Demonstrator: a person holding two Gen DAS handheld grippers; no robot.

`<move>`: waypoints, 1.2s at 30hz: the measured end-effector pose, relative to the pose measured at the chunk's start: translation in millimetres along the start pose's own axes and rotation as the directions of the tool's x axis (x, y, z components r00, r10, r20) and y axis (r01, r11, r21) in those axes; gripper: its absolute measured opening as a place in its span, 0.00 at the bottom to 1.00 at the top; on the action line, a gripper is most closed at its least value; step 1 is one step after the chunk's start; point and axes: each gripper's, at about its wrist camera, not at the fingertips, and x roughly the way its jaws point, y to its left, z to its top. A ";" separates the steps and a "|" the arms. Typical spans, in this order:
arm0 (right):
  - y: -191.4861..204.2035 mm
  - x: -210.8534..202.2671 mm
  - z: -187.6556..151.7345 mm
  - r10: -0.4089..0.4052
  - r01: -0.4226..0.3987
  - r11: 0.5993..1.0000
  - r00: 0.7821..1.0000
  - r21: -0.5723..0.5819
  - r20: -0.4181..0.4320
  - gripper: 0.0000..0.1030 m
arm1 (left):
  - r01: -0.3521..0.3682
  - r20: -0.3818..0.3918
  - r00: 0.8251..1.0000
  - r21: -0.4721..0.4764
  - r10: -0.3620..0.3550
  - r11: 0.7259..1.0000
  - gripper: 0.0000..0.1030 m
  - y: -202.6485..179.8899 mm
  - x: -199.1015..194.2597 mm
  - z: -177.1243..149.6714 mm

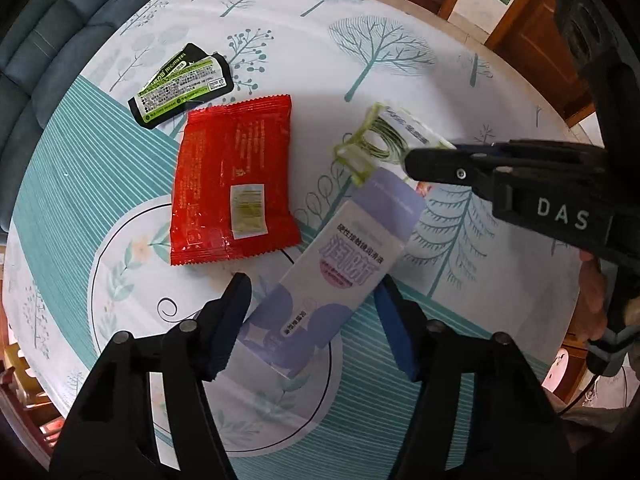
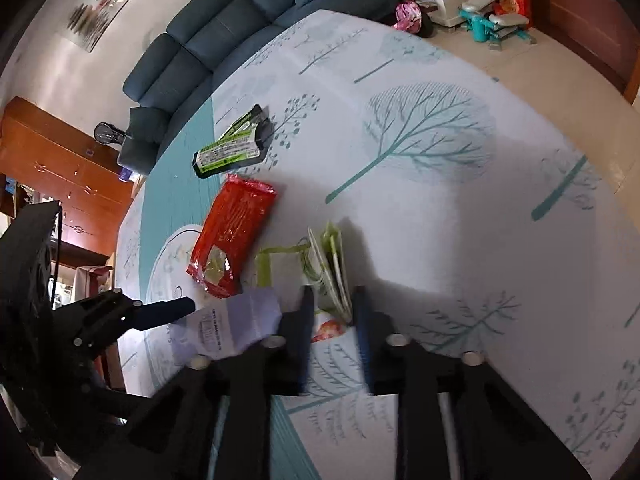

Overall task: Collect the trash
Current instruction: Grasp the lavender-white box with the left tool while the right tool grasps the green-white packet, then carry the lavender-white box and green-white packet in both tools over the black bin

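1. Black-and-green wrapper (image 1: 182,84) lies far left on the tree-print surface (image 1: 400,20).
2. Red snack packet (image 1: 234,180) lies just beside it.
3. Left tool (image 1: 314,292) straddles the lavender carton (image 1: 332,264), jaws partly open, pads apart from it.
4. Right tool (image 2: 332,304) clamps the green-and-white wrapper (image 2: 330,264) at the carton's far end.
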 end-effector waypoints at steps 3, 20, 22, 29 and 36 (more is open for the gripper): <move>1.7 -6.8 -7.8 -0.002 0.002 1.000 1.000 -0.005 0.026 0.05 | 0.015 -0.002 1.000 -0.015 -0.016 1.000 0.36 2.4 -0.4 -1.7; -31.6 -127.5 -100.6 -0.137 0.132 0.990 0.986 0.058 0.099 0.04 | 0.162 0.130 0.982 -0.208 -0.136 0.965 0.32 -21.9 -73.1 -59.7; -38.8 -143.5 -122.1 -0.141 0.136 0.989 0.986 0.064 0.092 0.04 | 0.174 0.142 0.979 -0.218 -0.145 0.960 0.32 -35.6 -83.3 -63.7; -63.5 -180.0 -165.5 -0.111 0.108 0.993 0.990 0.041 0.088 0.04 | 0.149 0.163 0.980 -0.227 -0.114 0.962 0.32 -83.9 -112.3 -89.2; -102.4 -225.8 -191.0 -0.032 0.039 0.997 0.993 -0.061 0.116 0.04 | 0.100 0.196 0.980 -0.324 -0.037 0.941 0.32 -159.7 -136.2 -121.9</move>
